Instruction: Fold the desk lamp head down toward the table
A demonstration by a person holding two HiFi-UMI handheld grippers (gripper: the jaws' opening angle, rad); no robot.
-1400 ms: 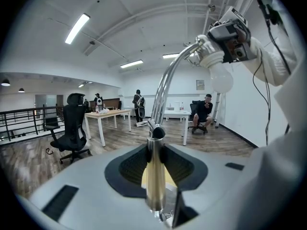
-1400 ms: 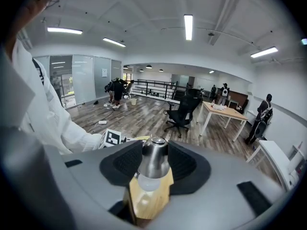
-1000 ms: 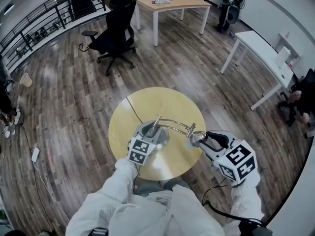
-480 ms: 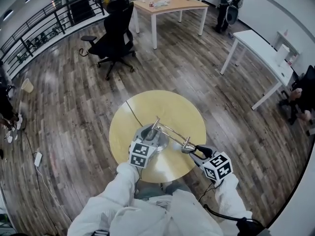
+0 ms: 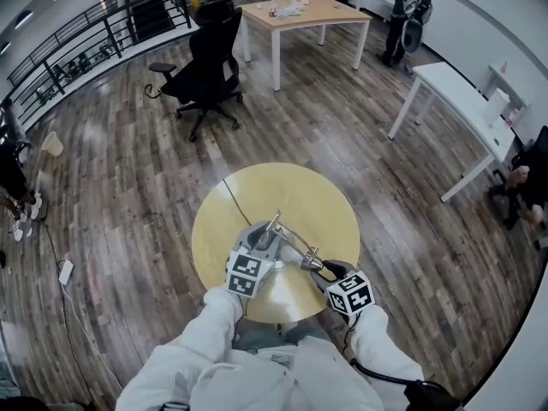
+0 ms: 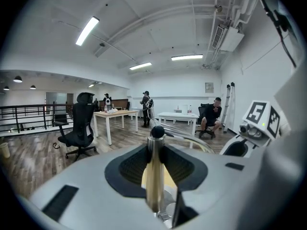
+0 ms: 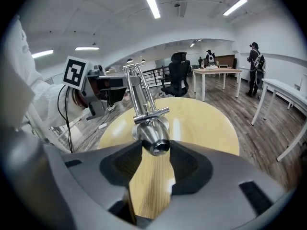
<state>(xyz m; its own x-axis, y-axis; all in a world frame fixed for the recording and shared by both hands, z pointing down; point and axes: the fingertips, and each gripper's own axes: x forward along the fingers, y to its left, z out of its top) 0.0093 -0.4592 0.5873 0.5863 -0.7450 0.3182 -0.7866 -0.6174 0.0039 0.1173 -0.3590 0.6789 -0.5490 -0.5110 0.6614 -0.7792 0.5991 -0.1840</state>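
A silver desk lamp stands on the round yellow table (image 5: 291,187), its base (image 5: 257,236) near the front edge. My left gripper (image 5: 264,245) is shut on the lamp's upright post (image 6: 154,171), which ends in a small black ball. The thin double arm (image 5: 291,236) slopes down to the right to the metal cone-shaped lamp head (image 5: 313,264). My right gripper (image 5: 322,268) is shut on that head (image 7: 152,138), low over the tabletop (image 7: 206,123). In the right gripper view, the left gripper (image 7: 103,87) shows behind the arm.
A dark cable (image 5: 233,199) runs across the table top from the lamp. A black office chair (image 5: 205,67), a wooden table (image 5: 300,11) and a white desk (image 5: 467,101) stand farther off on the wood floor. People are at the room's far end and right edge.
My right gripper has moved left and down with the lamp head, and the lamp arm has dropped from nearly level to a downward slope. The left gripper has stayed on the post.
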